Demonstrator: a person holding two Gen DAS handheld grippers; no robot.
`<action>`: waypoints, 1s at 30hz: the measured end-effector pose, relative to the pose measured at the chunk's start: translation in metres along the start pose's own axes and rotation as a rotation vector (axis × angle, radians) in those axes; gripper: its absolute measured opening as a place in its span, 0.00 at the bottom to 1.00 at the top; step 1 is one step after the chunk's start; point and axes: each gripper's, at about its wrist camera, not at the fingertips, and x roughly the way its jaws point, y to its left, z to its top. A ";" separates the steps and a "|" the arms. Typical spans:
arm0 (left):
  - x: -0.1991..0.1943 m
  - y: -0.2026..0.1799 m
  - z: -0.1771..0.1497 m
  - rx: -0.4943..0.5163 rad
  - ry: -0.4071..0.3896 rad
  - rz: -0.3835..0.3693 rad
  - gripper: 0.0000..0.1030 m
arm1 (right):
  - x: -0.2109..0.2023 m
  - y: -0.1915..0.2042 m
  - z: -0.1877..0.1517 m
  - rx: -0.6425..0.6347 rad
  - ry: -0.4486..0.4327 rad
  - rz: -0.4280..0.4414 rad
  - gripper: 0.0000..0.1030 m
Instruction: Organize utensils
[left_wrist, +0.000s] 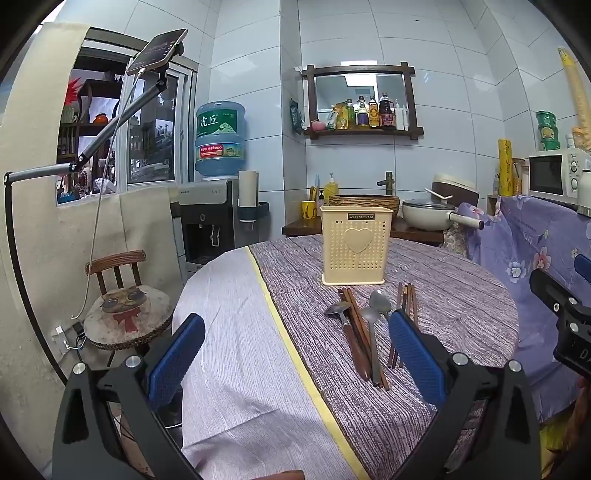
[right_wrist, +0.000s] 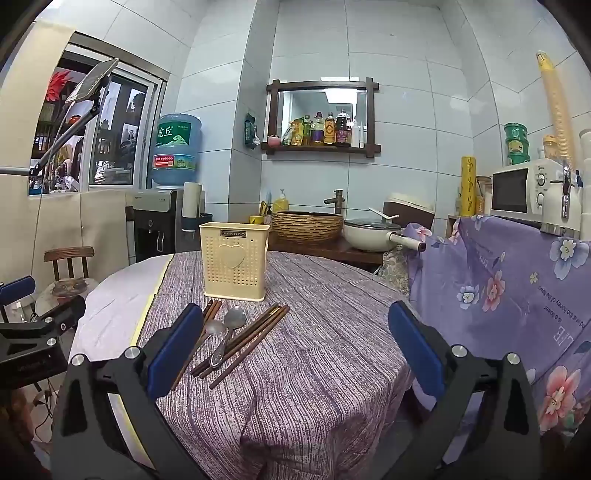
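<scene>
Both of your claws are spread wide with nothing between the blue pads. Your left claw (left_wrist: 295, 354) hangs over the near edge of the round tabletop (left_wrist: 461, 295), its right pad (left_wrist: 415, 354) in front of the lower ends of the utensils. Your right claw (right_wrist: 295, 354) hovers above the purple striped cloth (right_wrist: 325, 369), with the utensils just ahead of its left pad (right_wrist: 177, 350); neither claw touches anything.

The utensils lie loose on the cloth in front of the cream perforated holder (left_wrist: 356, 245), which stands upright near the middle of the tabletop with a heart on its front. From the left wrist view you see a wooden-handled spoon (left_wrist: 345, 325) and a metal spoon (left_wrist: 373, 332) with a pair of dark chopsticks (left_wrist: 360, 332) between them, a second metal spoon bowl (left_wrist: 380, 301) just behind, and more chopsticks (left_wrist: 406, 301) to the right. From the right wrist view, 2 spoons (right_wrist: 227, 332) overlap a fan of chopsticks (right_wrist: 255, 339). How many chopsticks there are in all cannot be told.
</scene>
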 end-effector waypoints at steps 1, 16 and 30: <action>0.000 0.000 0.000 0.000 0.001 -0.001 0.96 | 0.000 0.000 0.000 0.000 -0.001 -0.001 0.95; 0.000 -0.001 0.000 0.002 0.005 -0.001 0.96 | 0.001 -0.002 0.002 0.001 0.003 -0.006 0.95; 0.002 -0.001 -0.002 0.004 0.011 -0.004 0.96 | 0.002 -0.003 0.000 0.005 0.008 -0.006 0.95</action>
